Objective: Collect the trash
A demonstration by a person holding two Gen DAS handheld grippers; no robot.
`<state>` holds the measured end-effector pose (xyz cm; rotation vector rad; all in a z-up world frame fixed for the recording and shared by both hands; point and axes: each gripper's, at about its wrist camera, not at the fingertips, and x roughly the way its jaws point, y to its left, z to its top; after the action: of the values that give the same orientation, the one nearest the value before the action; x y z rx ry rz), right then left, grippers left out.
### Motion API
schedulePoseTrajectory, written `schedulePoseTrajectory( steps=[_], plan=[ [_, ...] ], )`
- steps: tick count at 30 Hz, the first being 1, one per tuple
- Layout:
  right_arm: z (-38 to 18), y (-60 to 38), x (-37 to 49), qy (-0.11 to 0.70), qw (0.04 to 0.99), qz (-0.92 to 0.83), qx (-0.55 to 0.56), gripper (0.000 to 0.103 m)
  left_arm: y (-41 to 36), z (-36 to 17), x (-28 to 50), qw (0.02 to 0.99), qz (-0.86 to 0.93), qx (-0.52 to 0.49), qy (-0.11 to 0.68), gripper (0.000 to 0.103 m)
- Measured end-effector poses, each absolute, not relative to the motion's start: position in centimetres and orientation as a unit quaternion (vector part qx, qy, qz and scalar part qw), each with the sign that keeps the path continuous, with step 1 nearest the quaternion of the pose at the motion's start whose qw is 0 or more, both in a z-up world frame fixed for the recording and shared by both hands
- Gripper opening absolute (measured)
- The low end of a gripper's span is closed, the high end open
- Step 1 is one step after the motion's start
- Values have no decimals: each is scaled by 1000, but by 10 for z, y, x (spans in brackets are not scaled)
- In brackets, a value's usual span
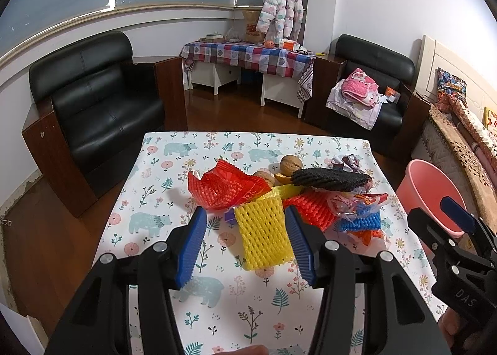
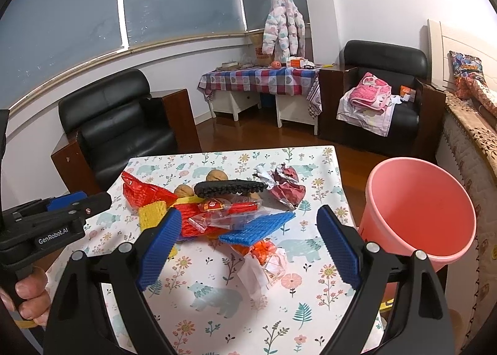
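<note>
A floral-clothed table (image 1: 174,308) is carrying the trash pile at its centre; a pink bucket (image 2: 419,209) is standing at its three o'clock. The left gripper (image 1: 245,240) is hanging open around a yellow foam net (image 1: 262,234), untouched; the right gripper (image 2: 248,246) is gaping empty over a blue foam net (image 2: 257,231).

The counter (image 1: 192,317), covered in a white cloth printed with bears and flowers, fills the lower middle of both frames. At its centre lies a heap: a yellow foam net (image 1: 264,237), red foam nets (image 1: 223,190), a blue net (image 2: 257,232), 2 walnuts (image 1: 291,164), crumpled wrappers (image 2: 284,186).
</note>
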<state>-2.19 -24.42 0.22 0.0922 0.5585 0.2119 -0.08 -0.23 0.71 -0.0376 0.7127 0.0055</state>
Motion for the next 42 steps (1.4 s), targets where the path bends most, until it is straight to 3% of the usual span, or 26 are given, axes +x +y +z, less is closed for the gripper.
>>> schedulePoseTrajectory(
  steps=[42],
  plan=[
    [3, -246, -23, 273, 955, 103, 44, 89, -7, 22, 1, 937, 0, -22, 348, 52]
  ],
)
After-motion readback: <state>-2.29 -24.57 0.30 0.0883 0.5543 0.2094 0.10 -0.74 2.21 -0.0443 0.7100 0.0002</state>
